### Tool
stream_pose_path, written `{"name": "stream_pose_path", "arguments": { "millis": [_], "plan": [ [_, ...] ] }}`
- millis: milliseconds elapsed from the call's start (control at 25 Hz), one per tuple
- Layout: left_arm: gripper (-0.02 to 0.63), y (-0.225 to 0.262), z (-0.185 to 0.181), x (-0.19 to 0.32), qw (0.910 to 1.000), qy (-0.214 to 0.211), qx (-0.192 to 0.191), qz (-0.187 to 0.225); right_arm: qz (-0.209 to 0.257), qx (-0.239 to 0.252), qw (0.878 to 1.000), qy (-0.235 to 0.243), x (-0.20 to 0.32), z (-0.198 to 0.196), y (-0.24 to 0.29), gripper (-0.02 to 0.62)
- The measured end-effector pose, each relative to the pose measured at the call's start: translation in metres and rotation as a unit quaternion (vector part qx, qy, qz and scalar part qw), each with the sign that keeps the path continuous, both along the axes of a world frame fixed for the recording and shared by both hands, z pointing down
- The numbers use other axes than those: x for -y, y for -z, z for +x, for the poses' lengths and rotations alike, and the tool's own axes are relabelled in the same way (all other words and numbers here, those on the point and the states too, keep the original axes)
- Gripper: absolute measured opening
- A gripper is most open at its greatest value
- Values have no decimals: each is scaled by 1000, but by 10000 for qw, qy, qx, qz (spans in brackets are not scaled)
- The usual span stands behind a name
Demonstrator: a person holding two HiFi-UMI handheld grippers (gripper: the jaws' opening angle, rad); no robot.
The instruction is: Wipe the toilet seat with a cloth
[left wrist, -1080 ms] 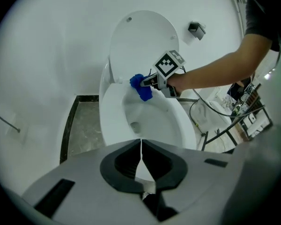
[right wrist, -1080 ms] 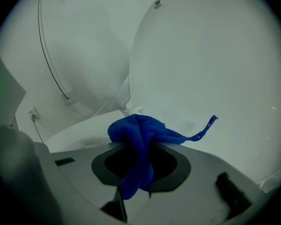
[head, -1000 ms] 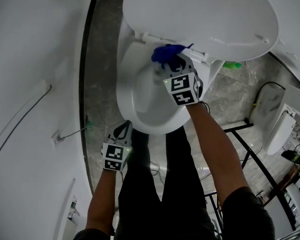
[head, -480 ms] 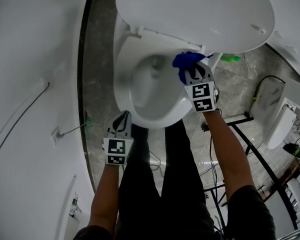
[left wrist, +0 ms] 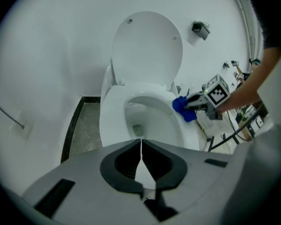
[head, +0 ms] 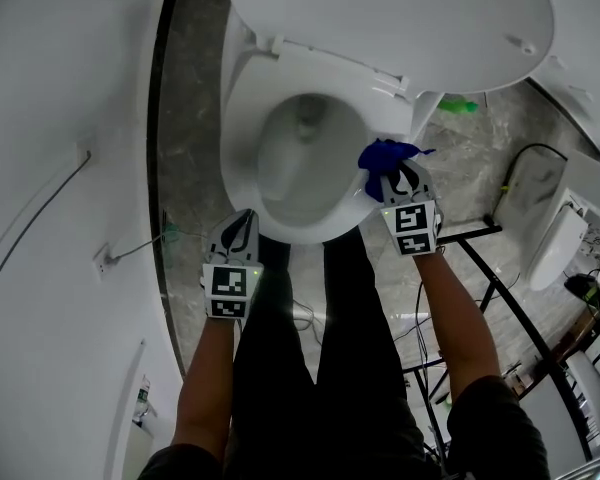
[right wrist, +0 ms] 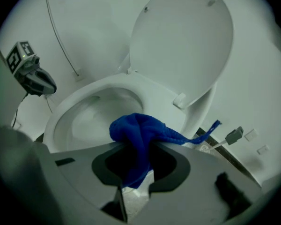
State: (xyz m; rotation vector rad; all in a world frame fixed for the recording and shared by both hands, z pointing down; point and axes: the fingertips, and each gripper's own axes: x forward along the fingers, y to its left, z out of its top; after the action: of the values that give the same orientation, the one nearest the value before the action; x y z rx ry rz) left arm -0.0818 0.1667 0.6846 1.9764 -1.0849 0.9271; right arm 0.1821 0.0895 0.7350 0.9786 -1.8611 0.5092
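This is a bathroom. A white toilet [head: 242, 158] fills the upper centre of the head view, with its lid [head: 400, 18] raised. Around its base runs a grey, veined stone floor [head: 185, 168], edged with a dark strip where it meets the plain white wall [head: 60, 118] on the left. A small socket [head: 102, 261] with a thin cable sits on that wall. At the right edge stands a second white ceramic fixture [head: 555, 258], near a black metal frame [head: 477, 236] and loose cables.

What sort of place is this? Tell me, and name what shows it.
A bathroom or toilet room, most likely: a white toilet with its lid raised, a grey stone floor, and white walls close around.
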Motion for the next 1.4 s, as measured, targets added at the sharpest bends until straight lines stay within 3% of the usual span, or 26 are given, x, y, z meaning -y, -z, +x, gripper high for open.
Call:
{"name": "stream_pose_path", "arguments": {
  "millis": [160,440,680,840,1000,1200,1400],
  "plan": [
    [18,-1,-9,0,9993,338,-150,-76,-100,-210,9989,396,-42,-3,-3,94],
    [18,-1,-18,-4,9993,350,-87,-68,-448,-138,9960,756,-100,-29,-4,94],
    [18,-3,-25,-5,9991,388,-99,-115,-555,34,9884,1416,-136,-72,-2,94],
    [18,-2,-29,-8,9997,230,18,-86,-549,214,9777,2015,-155,-109,-2,94],
    [18,-5,-35,-13,9995,17,324,-45,-496,493,9579,2785,-179,-159,-1,94],
    [18,-4,-52,-17,9986,494,130,-146,-431,677,9437,3210,-176,-207,-3,94],
    [18,-4,-70,-26,9974,662,204,-193,-198,855,9304,3558,-144,-251,-4,95]
  ]
}}
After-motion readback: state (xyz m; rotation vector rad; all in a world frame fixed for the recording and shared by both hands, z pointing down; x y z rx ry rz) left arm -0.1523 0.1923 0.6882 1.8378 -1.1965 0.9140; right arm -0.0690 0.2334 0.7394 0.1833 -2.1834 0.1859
